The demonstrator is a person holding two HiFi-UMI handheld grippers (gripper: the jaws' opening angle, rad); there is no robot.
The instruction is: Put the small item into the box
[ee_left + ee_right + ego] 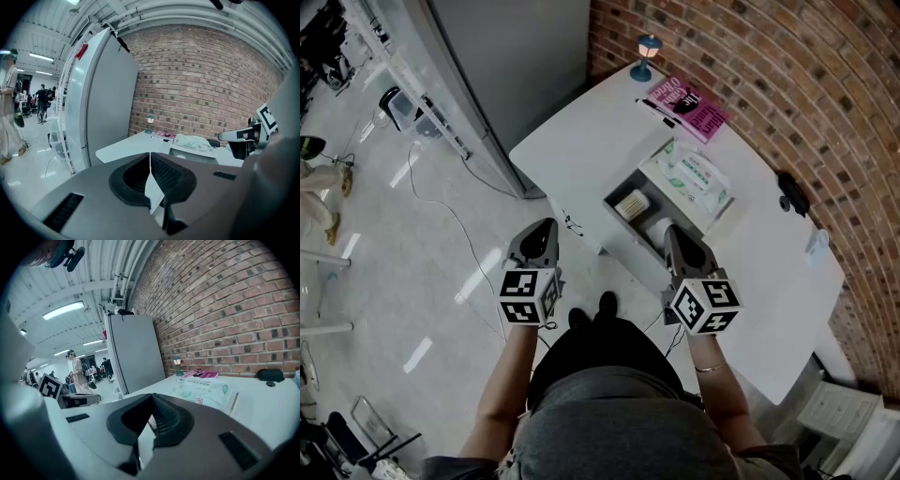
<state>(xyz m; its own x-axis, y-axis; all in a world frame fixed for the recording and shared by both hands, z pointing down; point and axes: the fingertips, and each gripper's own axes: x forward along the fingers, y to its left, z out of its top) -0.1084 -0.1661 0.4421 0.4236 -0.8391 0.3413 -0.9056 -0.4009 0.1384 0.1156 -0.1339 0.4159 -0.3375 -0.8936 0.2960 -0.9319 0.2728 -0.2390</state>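
An open grey box (617,193) stands on the white table (581,141), its near end at the table's front edge. A small cream item (631,204) lies inside it, with a round white thing (656,228) beside it, partly hidden by my right gripper. My right gripper (673,234) hovers over the box's near end, its jaws shut with nothing between them (151,401). My left gripper (546,227) hangs left of the table over the floor, also shut and empty (150,157).
A pack of wet wipes (698,176) lies at the box's far side. Further back are a pink book (695,106) and a small lamp (648,56). A black object (792,192) sits near the brick wall. A tall grey cabinet (506,66) stands left of the table.
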